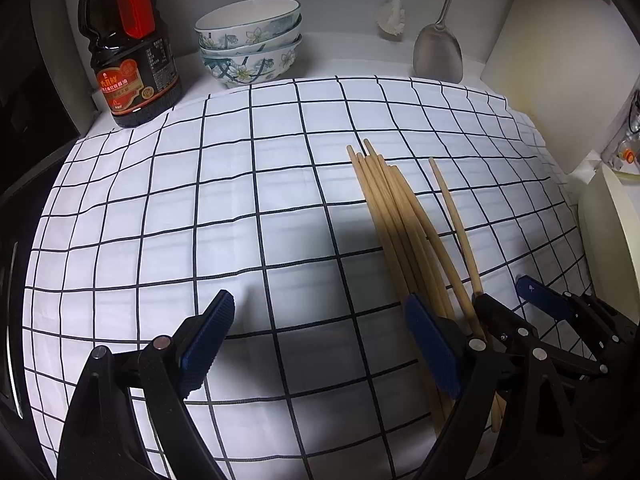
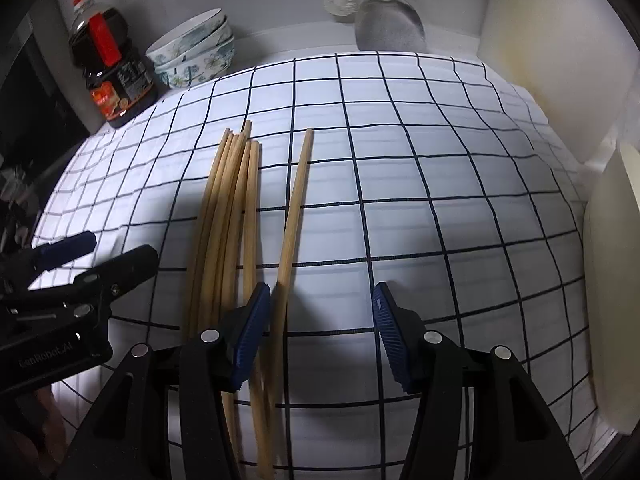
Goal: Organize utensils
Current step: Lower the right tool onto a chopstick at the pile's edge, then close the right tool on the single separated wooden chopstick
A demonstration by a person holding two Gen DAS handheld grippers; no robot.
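Several wooden chopsticks (image 1: 394,216) lie bunched on the white checked cloth (image 1: 200,200); one single chopstick (image 1: 454,220) lies just right of the bunch. My left gripper (image 1: 320,340) is open, its right finger over the bunch's near ends. The right gripper (image 1: 516,300) shows at the right beside the single chopstick. In the right wrist view the bunch (image 2: 228,208) and the single chopstick (image 2: 294,204) lie on the cloth (image 2: 440,200). My right gripper (image 2: 320,332) is open, with the single chopstick just inside its left finger. The left gripper (image 2: 80,256) shows at the left.
A soy sauce bottle (image 1: 128,44) and stacked floral bowls (image 1: 250,40) stand at the back left. A metal spatula (image 1: 438,52) and a white brush (image 1: 392,16) hang at the back. A cutting board (image 1: 560,72) leans at the right, and a pale container (image 1: 612,248) stands near it.
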